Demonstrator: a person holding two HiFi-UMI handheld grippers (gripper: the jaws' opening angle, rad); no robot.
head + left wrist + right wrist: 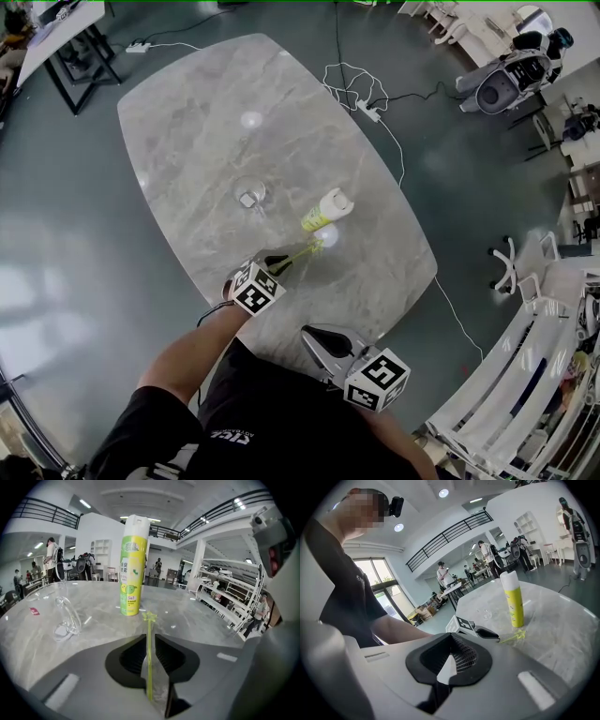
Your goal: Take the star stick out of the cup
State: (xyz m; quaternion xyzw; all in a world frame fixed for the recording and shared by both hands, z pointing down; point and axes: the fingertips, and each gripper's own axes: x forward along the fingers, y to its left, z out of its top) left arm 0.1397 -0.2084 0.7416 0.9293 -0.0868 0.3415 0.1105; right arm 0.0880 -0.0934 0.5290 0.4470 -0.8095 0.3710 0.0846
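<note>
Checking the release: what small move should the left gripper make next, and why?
Probably back the left gripper away: the star stick lies loose between its parted jaws, tip seemingly on the table, clear of the cup.

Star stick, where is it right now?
In the head view the star stick lies between the left gripper's jaws by the table's near edge, its star tip beside the yellow spray can, right of the clear cup.

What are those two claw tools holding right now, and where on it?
The left gripper has the star stick between its jaws by its plain end, but they stand slightly apart: loose, not clamped. The right gripper holds nothing.
</note>
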